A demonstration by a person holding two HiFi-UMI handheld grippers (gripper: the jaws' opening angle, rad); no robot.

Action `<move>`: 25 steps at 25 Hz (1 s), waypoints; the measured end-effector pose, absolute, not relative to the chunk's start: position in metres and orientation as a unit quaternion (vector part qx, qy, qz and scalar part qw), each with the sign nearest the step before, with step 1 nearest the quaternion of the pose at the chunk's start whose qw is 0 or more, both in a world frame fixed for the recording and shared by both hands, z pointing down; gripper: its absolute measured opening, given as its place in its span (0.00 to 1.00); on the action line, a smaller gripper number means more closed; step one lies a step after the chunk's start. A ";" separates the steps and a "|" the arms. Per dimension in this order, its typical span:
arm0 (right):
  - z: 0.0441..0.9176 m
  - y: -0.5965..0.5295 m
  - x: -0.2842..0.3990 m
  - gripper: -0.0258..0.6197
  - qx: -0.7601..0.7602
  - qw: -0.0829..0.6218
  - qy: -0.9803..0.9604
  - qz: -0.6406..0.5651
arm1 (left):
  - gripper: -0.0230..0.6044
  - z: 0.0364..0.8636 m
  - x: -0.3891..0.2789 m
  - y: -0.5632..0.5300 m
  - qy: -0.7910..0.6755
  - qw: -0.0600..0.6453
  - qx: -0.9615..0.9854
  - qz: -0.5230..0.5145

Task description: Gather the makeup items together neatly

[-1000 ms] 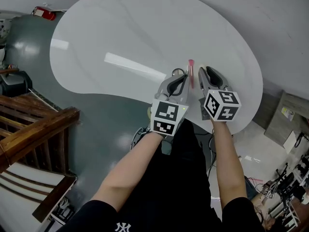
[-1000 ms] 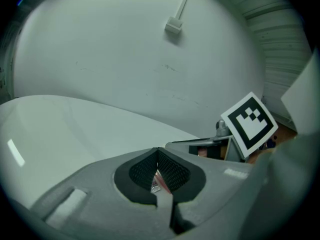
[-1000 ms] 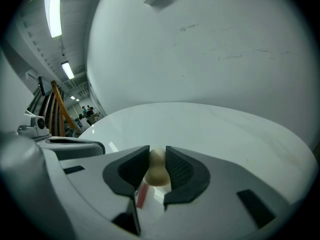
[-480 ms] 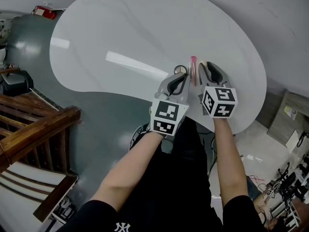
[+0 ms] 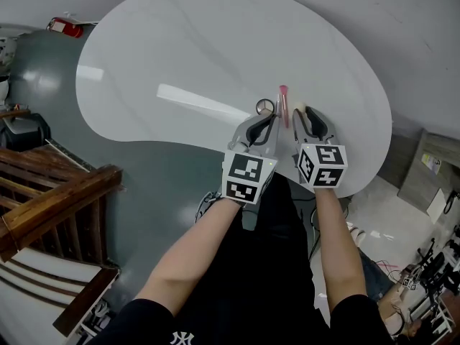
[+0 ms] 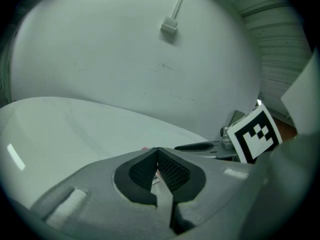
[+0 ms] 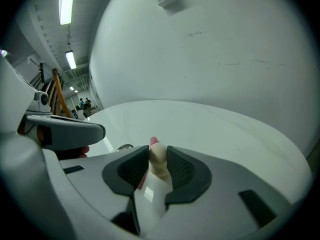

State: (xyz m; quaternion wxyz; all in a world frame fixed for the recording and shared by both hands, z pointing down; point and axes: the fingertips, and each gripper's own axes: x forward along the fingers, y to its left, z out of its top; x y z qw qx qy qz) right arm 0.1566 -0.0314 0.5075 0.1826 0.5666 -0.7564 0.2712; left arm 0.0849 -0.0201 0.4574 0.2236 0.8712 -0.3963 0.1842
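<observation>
R tool [image 7: 159, 154] is pinching a cream sponge [image 7: 159, 165], prob. to set it beside the pink tube [image 5: 283, 106] on the counter [image 5: 180, 49], while L tool [image 6: 158, 155] is waiting w/ jaws closed.

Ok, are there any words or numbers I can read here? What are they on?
"NY": white logo on the black shirt, cut by the picture's edge, so not certain.
Left cube and right cube: black-and-white squares only, no letters or numbers.
Label on the grey box: too small to read.
Nothing else can be read.
</observation>
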 end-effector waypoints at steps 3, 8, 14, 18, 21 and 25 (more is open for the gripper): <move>0.507 -0.031 0.158 0.22 0.566 0.182 -0.754 0.280 | 0.05 0.453 0.082 -0.019 -0.396 0.222 0.872 0.185; 0.502 -0.030 0.159 0.22 0.564 0.180 -0.751 0.293 | 0.05 0.451 0.078 -0.017 -0.393 0.234 0.869 0.187; 0.494 -0.020 0.156 0.22 0.561 0.173 -0.750 0.305 | 0.05 0.450 0.081 -0.015 -0.381 0.239 0.871 0.197; 0.477 -0.004 0.154 0.19 0.556 0.158 -0.752 0.316 | 0.05 0.447 0.084 -0.016 -0.375 0.238 0.873 0.200; 0.461 0.008 0.148 0.13 0.547 0.161 -0.760 0.311 | 0.05 0.440 0.084 -0.013 -0.371 0.237 0.875 0.203; 0.436 0.011 0.144 0.08 0.554 0.157 -0.761 0.300 | 0.05 0.418 0.083 -0.006 -0.364 0.233 0.880 0.196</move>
